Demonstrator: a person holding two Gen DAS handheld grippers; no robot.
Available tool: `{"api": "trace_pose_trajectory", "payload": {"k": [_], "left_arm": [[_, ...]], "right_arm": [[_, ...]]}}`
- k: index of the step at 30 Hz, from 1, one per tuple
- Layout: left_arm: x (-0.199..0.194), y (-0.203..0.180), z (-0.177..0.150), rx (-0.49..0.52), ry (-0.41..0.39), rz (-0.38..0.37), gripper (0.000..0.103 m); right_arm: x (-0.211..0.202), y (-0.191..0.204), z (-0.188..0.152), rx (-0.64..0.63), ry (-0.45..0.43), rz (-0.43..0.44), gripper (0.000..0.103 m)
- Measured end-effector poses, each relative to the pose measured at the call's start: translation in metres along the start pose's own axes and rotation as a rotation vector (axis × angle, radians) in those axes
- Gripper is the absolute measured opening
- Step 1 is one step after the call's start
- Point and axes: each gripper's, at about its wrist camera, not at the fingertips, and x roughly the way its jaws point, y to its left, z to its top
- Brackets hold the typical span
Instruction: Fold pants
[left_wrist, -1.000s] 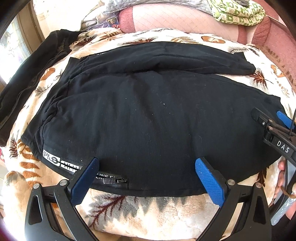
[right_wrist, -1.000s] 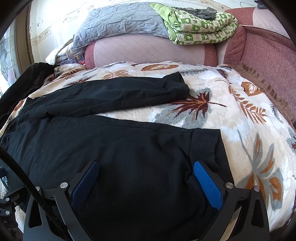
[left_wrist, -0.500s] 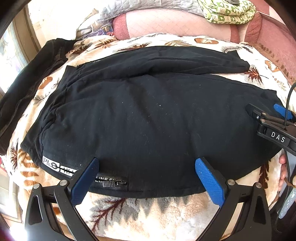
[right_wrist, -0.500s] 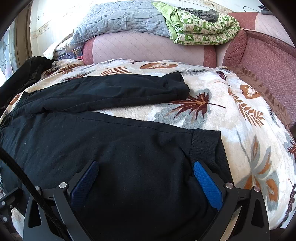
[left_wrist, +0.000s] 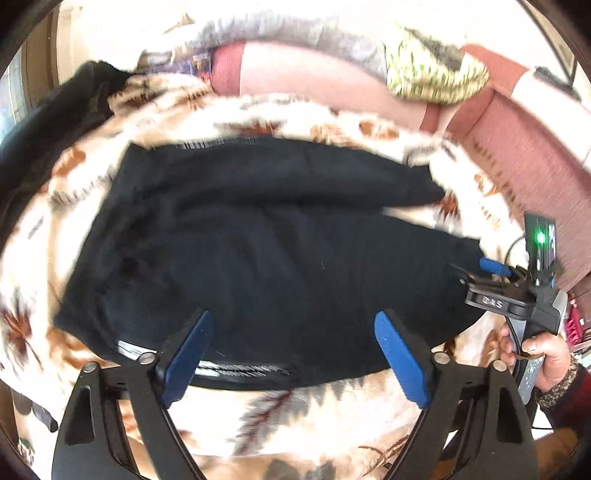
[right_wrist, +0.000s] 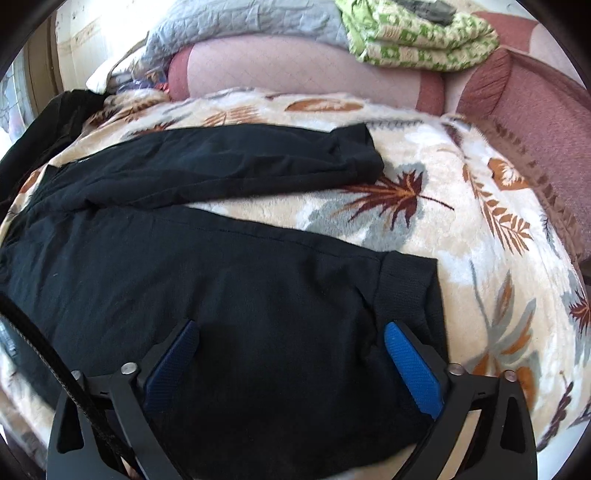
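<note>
Black pants (left_wrist: 266, 251) lie spread flat on a leaf-patterned blanket (left_wrist: 280, 417), waist to the left, both legs running right. My left gripper (left_wrist: 291, 343) is open and empty, above the near edge by the zip pocket (left_wrist: 243, 368). My right gripper (right_wrist: 291, 354) is open and empty, over the near leg just left of its ribbed cuff (right_wrist: 410, 284). The far leg (right_wrist: 229, 162) lies apart from the near one. In the left wrist view the right gripper (left_wrist: 495, 273) shows at the right edge.
A dark jacket (right_wrist: 48, 125) lies at the blanket's far left. A pink sofa back (right_wrist: 303, 70) carries a grey quilt (right_wrist: 236, 22) and a green patterned blanket (right_wrist: 417, 40). A pink armrest (right_wrist: 535, 110) bounds the right side.
The left gripper has pulled back and up, so the pants look smaller and blurred. The right gripper has shifted slightly. Both stay open; the pants have not moved.
</note>
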Motion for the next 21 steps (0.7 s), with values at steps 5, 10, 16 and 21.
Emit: {"api": "trace_pose_trajectory", "payload": {"k": [5,10,16,21], "left_arm": [[-0.015,0.029,0.050,0.036,-0.022,-0.037,0.052],[0.024,0.046,0.119,0.059,0.014,-0.051,0.043],[0.113,0.054,0.178,0.112,0.142,-0.026,0.049],[0.175,0.063,0.208,0.163,0.206,-0.008,0.049]], "right_arm": [[-0.045,-0.034,0.022,0.014,-0.087,0.021,0.098],[-0.046,-0.062,0.078,0.047,-0.122,0.052,0.099],[0.011,-0.037,0.149,-0.106,-0.082,0.117,0.088],[0.068,-0.004,0.192,-0.211,0.019,0.226,0.086]]}}
